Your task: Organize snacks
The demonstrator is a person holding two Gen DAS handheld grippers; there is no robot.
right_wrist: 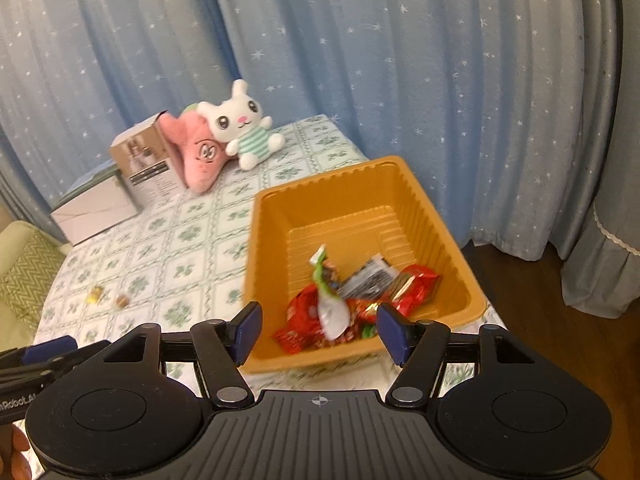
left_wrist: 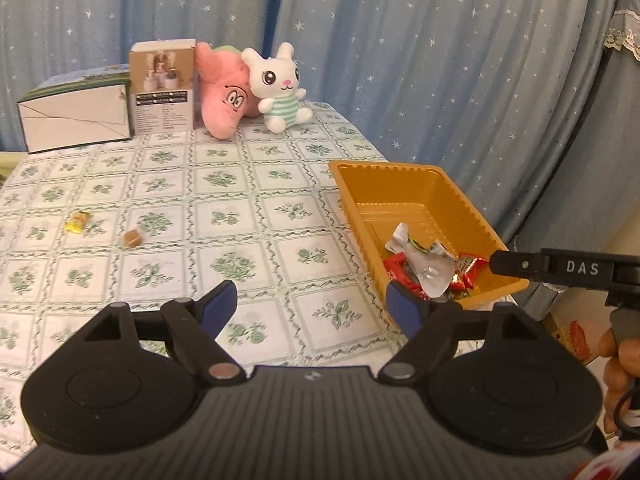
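Left tongs (left_wrist: 312,308) angled downward over the desk (left_wrist: 224,216), blue pads apart, nothing between them; right tongs (right_wrist: 318,330) likewise pitched down above the near end of the orange tray (right_wrist: 360,184), pads apart and empty; wrapped snacks (right_wrist: 352,296) lie heaped in the tray's near end; a yellow sweet (left_wrist: 79,222) and a brown sweet (left_wrist: 132,237) remain loose on the desk, well apart from the tray.
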